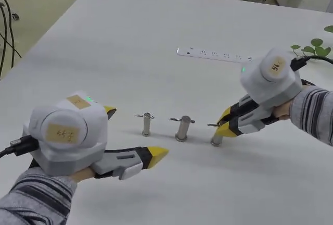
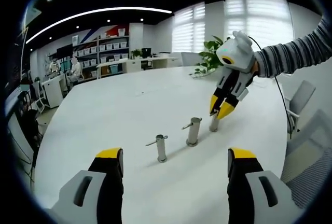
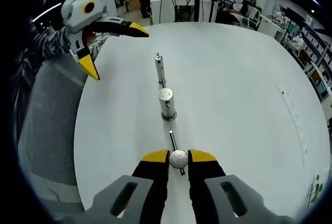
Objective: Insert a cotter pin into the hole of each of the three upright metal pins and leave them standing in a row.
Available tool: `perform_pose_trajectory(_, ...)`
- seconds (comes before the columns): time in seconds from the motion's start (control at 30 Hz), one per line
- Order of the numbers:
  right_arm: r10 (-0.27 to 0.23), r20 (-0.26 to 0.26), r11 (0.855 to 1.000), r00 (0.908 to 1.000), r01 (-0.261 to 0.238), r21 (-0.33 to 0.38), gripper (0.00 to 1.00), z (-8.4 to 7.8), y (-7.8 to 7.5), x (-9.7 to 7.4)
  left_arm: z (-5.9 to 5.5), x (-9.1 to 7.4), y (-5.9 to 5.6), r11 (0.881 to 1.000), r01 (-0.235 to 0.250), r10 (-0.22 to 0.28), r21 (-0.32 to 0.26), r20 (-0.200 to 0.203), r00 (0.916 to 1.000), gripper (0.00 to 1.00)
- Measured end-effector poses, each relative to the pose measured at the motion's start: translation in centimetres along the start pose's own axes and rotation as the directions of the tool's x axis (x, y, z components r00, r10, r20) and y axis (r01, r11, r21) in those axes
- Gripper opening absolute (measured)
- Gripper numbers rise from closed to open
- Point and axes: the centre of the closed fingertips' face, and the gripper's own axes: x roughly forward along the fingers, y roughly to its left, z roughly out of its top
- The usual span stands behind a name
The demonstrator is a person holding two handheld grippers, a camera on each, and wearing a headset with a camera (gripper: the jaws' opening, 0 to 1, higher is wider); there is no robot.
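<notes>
Three upright metal pins stand in a row on the white table (image 1: 130, 53): the left pin (image 1: 146, 124), the middle pin (image 1: 181, 129) and the right pin (image 1: 216, 139). Each has a cotter pin crosswise through its top. My right gripper (image 1: 223, 124) is shut around the top of the right pin (image 3: 178, 158), whose cotter pin (image 3: 173, 140) sticks out ahead of the jaws. My left gripper (image 1: 135, 132) is open, just left of the row, with nothing between its jaws. From the left gripper (image 2: 175, 161), the pins (image 2: 162, 148) run away toward the right gripper (image 2: 222, 107).
A white power strip (image 1: 214, 54) lies further back on the table. A green plant (image 1: 314, 47) sits at the right edge. A mesh chair (image 3: 49, 125) stands beside the table, and office shelves and desks (image 2: 104, 53) lie beyond it.
</notes>
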Motion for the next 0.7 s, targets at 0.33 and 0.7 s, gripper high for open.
perform_pose_trajectory(0.33,-0.075,0.008,0.997,0.9971,0.075,0.033,0.24,-0.3,-0.5,-0.8,-0.3,0.0,0.6,0.999,-0.028,0.028,-0.029,-0.009,0.9996,0.93)
perform_pose_trajectory(0.7,-0.232,0.190,0.950,0.9539,0.181,0.255,0.46,1.1,0.7,-4.2,0.1,-0.1,1.6,0.996,-0.071,0.072,-0.061,0.016,0.9973,0.99)
